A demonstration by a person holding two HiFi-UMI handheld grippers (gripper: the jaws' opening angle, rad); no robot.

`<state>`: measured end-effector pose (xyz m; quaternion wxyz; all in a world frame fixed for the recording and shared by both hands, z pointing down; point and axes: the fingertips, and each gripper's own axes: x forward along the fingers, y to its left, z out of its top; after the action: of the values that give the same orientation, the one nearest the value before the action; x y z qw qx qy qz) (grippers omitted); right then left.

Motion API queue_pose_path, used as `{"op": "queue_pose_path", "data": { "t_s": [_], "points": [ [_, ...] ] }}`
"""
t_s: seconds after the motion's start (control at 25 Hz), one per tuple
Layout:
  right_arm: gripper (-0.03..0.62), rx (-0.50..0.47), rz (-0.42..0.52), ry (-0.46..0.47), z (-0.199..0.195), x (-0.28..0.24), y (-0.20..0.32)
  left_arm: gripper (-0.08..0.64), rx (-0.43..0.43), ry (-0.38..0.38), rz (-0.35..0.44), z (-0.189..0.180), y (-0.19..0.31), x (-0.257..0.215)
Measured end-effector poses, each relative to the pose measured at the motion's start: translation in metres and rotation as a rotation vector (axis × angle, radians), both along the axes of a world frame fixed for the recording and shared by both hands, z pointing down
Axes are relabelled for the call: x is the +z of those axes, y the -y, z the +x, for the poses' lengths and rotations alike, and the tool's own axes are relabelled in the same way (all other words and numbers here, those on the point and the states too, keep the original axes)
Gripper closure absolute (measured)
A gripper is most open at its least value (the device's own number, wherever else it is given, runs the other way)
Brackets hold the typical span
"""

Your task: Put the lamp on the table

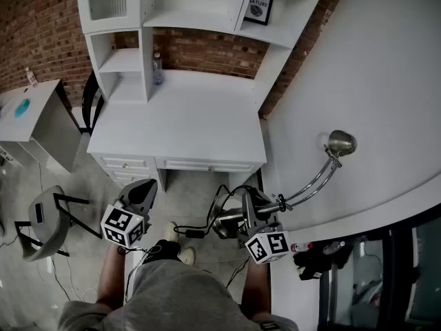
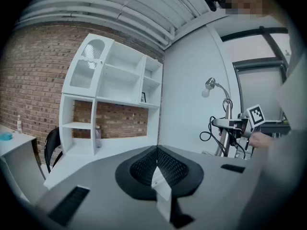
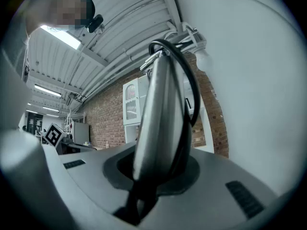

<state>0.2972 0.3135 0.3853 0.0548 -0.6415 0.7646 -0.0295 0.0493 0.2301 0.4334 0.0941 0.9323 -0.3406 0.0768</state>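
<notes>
Two grippers, one lamp aloft

We read "NATURE" on a framed print (image 1: 260, 5) in the white hutch. Our right gripper (image 1: 252, 205) has its fingers clamped on the silver lamp (image 1: 311, 183), held beside the white wall, right of the white tabletop (image 1: 186, 123). Our left gripper (image 1: 143, 190) has its fingers closed together, empty. Brick wall behind.

The chrome gooseneck lamp (image 1: 311, 183) hangs tipped sideways, just right of the white table (image 1: 179, 126).
</notes>
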Motion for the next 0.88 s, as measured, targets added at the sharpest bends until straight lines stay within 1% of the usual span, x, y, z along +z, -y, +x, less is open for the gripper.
{"op": "queue_pose_path", "data": {
  "t_s": [0.24,0.48,0.64,0.76,0.88],
  "points": [
    [0.515,-0.003,0.006,-0.002,0.002,0.0,0.0,0.557,-0.01,-0.012,0.014,0.003,0.0,0.0],
    [0.515,-0.011,-0.007,0.01,0.003,0.001,0.001,0.557,-0.021,-0.013,0.01,0.001,-0.001,0.001],
    [0.515,-0.034,-0.008,0.021,0.0,0.001,0.004,0.557,-0.025,-0.008,-0.002,-0.001,-0.002,0.004],
    [0.515,-0.051,-0.004,0.012,-0.006,0.0,0.009,0.557,-0.038,0.002,-0.001,-0.006,-0.001,0.006],
    [0.515,-0.07,-0.005,-0.008,-0.014,-0.002,0.015,0.557,-0.05,0.008,-0.016,-0.014,-0.002,0.009]
  ]
}}
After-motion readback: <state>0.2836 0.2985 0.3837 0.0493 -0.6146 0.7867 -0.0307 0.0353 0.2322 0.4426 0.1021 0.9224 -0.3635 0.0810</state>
